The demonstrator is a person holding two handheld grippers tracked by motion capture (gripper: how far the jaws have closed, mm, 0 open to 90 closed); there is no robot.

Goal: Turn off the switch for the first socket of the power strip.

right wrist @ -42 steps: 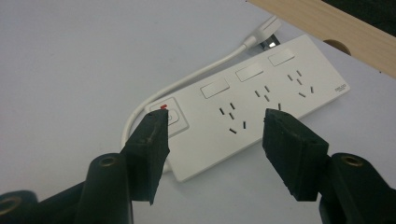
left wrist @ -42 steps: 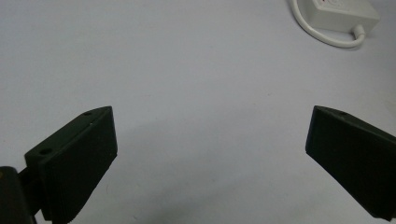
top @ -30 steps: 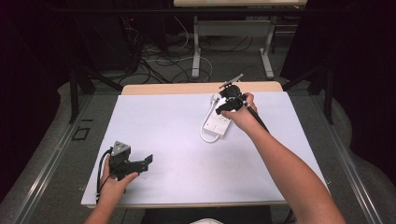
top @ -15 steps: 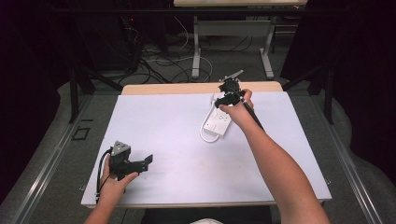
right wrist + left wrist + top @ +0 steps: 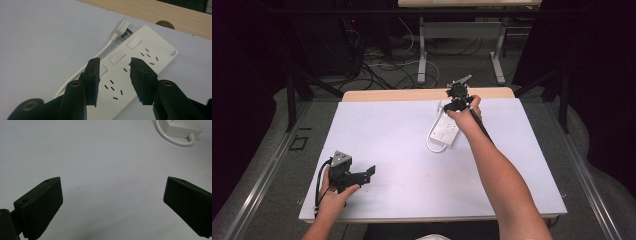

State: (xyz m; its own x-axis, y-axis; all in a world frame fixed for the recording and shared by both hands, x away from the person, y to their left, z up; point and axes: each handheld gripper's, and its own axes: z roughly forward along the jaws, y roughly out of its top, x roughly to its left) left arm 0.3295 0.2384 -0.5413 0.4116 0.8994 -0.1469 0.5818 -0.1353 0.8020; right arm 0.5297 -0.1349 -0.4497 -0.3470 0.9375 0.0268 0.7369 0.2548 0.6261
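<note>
- Right gripper [image 5: 453,103] sits at the upper middle of the high view, over the far end of the white power strip [image 5: 445,131], which lies on the white table [image 5: 402,150] near its far edge.
- In the right gripper view the jaws stand narrowed, with a modest gap between them, and they have just been closing; nothing is pinched, the strip's face [image 5: 140,62] shows through the gap.
- The row of switches [image 5: 117,56] runs up the middle of that view; the left jaw overlaps the nearest one. My read: the step in hand is either pressing a switch or going for the plug.
- The plug [image 5: 122,27] lies at the upper centre, just beside the strip's far corner, its cord [image 5: 100,53] curling back down the left side.
- To do it well: settle on one target before closing further. For the plug, slide forward so the pads straddle its body, not the cord.
- Keep the wrist low and steady; the strip looks light and may skid on the smooth sheet if nudged sideways.
- Left gripper [image 5: 359,175] rests at the lower left of the high view, jaws spread wide and empty, well apart from the strip [image 5: 180,128], seen at the upper right of the left gripper view.
- It could come over and brace the strip's near end.
</note>
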